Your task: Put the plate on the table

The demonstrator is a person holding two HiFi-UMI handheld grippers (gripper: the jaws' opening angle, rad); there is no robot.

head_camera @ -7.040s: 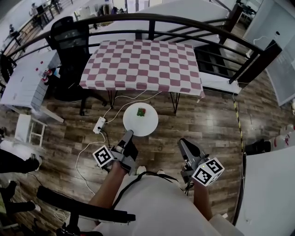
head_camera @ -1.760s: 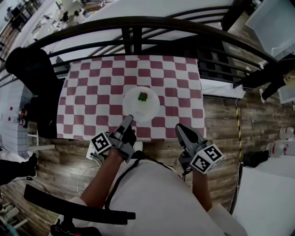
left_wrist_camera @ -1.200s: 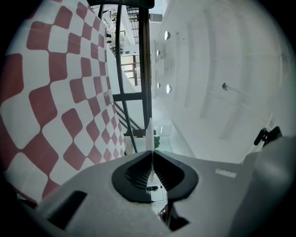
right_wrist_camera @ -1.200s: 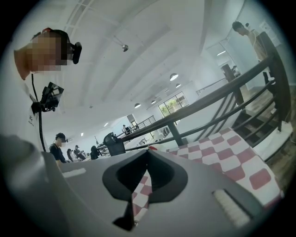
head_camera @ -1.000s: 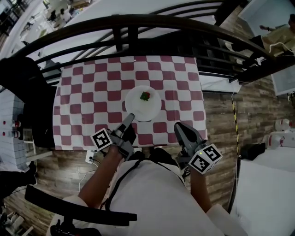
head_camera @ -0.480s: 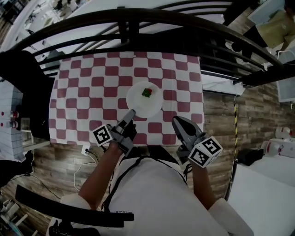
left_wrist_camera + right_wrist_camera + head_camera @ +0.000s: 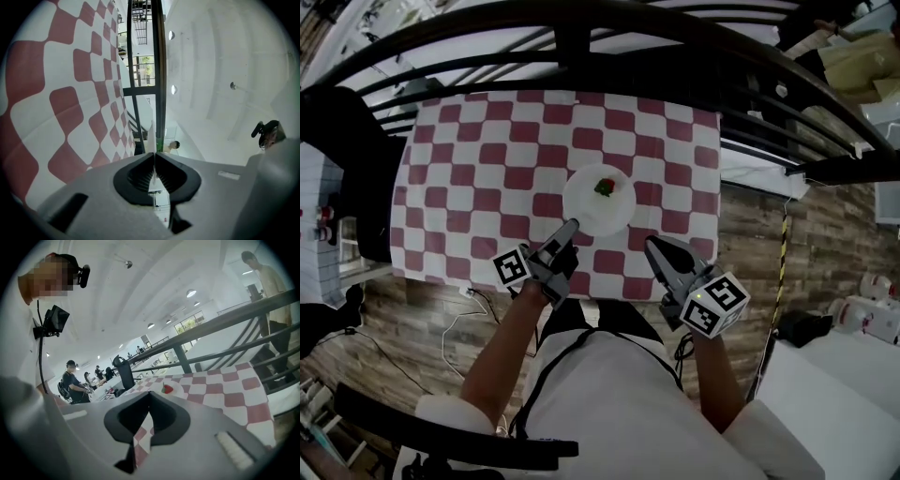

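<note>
A white round plate [image 7: 591, 212] with a small red and green piece of food [image 7: 605, 187] on it is over the near middle of the red-and-white checked table [image 7: 469, 159]. My left gripper [image 7: 570, 226] is shut on the plate's near rim. In the left gripper view the rim [image 7: 151, 137] shows edge-on as a thin white sliver between the jaws of the left gripper [image 7: 153, 154]. Whether the plate rests on the cloth I cannot tell. My right gripper [image 7: 652, 244] is shut and empty over the table's near edge, right of the plate [image 7: 174, 391].
A curved black railing [image 7: 581, 42] runs behind the table. A black chair [image 7: 337, 159] stands at its left end. Cables [image 7: 459, 309] lie on the wooden floor under the near edge. Several people [image 7: 75, 380] are in the distance.
Both grippers have moved forward and down over the table. The plate has travelled with the left gripper, further in over the checked cloth and lower.
</note>
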